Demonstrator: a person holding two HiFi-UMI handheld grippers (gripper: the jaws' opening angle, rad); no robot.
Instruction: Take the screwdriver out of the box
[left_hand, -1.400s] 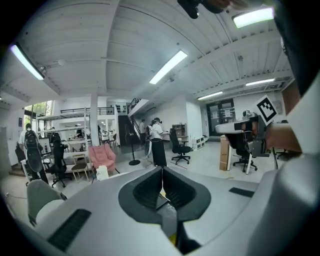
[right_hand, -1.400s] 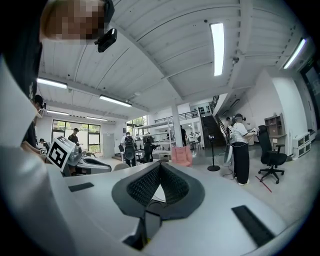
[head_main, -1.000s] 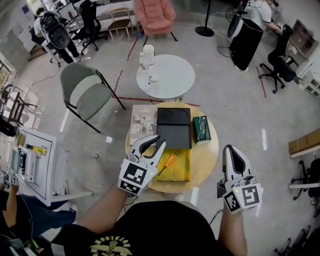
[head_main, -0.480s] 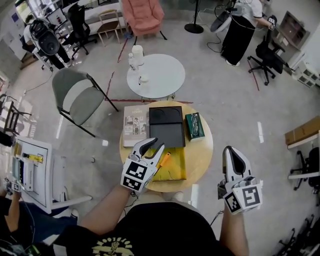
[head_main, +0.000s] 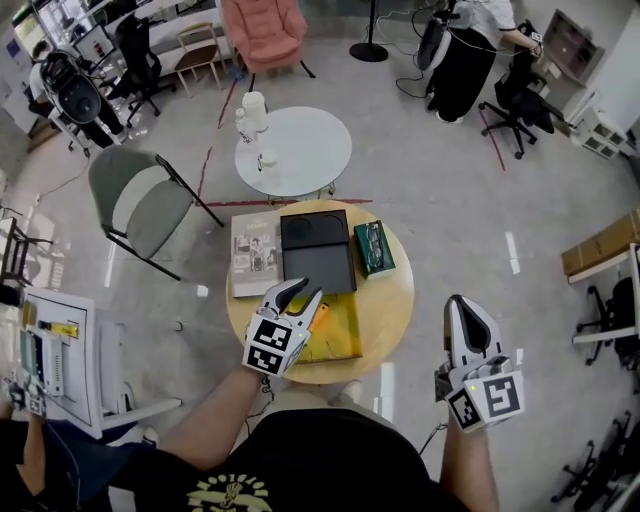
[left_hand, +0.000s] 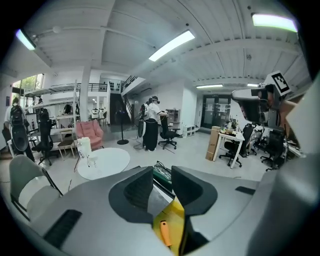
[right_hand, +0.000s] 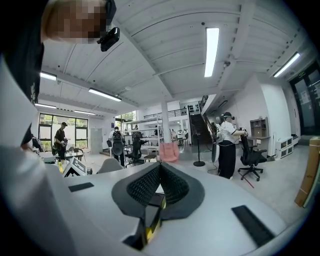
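1. Left gripper (left_hand: 161, 181): the jaws stand apart and have just been opening. The pads press on nothing. Low in the gap the orange handle of the screwdriver (left_hand: 165, 232) shows, below the pads and not yet between them.
2. In the head view the left gripper (head_main: 303, 292) hangs over the 10 o'clock corner of the yellow box (head_main: 340, 335). The screwdriver (head_main: 319, 316) lies aslant in the box, its handle just at the gripper's 5 o'clock. The shaft is hidden.
3. Right gripper (right_hand: 159, 172): the jaws are together with nothing in them. In the head view it (head_main: 462, 305) sits off the table's rim at 4 o'clock, well apart from the box.
4. The box sits at 6 o'clock on the round table (head_main: 395, 300). A black case (head_main: 316, 250) lies at 12, a green pack (head_main: 373, 247) at 1 and a booklet (head_main: 254, 258) at 10.
5. Step, as judged: approach for the grasp. The screwdriver is still in the box.
6. Next move calls for lowering the left gripper so the pads straddle the handle across its width. It then closes firmly and lifts straight up, clear of the box. The round handle may roll if only one pad touches first.
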